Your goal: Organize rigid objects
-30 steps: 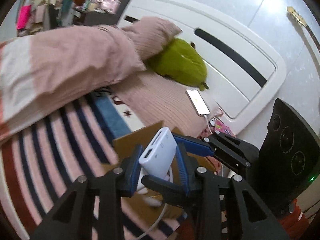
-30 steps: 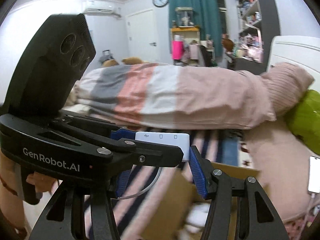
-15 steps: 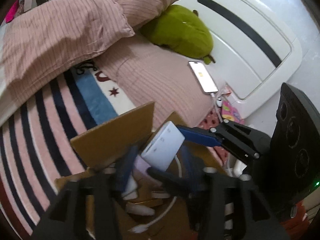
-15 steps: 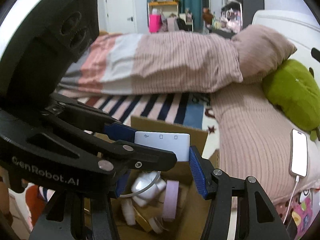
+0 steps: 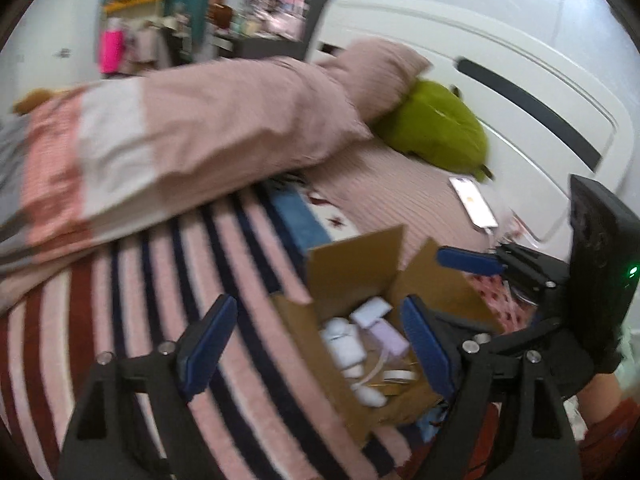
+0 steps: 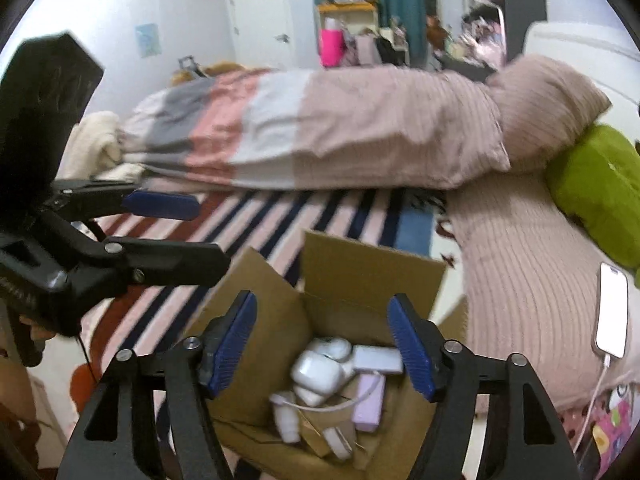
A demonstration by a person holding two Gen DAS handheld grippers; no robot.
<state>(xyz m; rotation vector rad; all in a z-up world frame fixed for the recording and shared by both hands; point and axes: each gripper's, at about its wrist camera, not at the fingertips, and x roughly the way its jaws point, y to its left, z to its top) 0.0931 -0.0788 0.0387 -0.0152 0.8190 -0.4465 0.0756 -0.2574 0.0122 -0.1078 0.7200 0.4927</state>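
Note:
An open cardboard box point(image 6: 360, 276) sits on the striped bed cover. Inside lie a white adapter point(image 6: 378, 358), a white earbud case point(image 6: 316, 372), a lilac block point(image 6: 370, 402) and a cable. My right gripper point(image 6: 322, 346) hangs just above the box, its jaws opening and holding nothing. My left gripper point(image 5: 316, 344) is left of the box point(image 5: 352, 264), its jaws also opening and empty; the adapter point(image 5: 372, 310) shows in the box behind them. The left gripper point(image 6: 212, 232) appears at the left of the right wrist view.
A rolled pink, white and grey duvet point(image 6: 320, 128) lies across the bed behind the box. To the right are a green plush point(image 6: 600, 172), a charging phone point(image 6: 612, 312) and the white headboard point(image 5: 520, 80). The striped cover point(image 5: 160, 280) extends to the left.
Both grippers were shut together on the white adapter above the box. Both have opened and the adapter has dropped into the box. The left gripper has swung away to the left.

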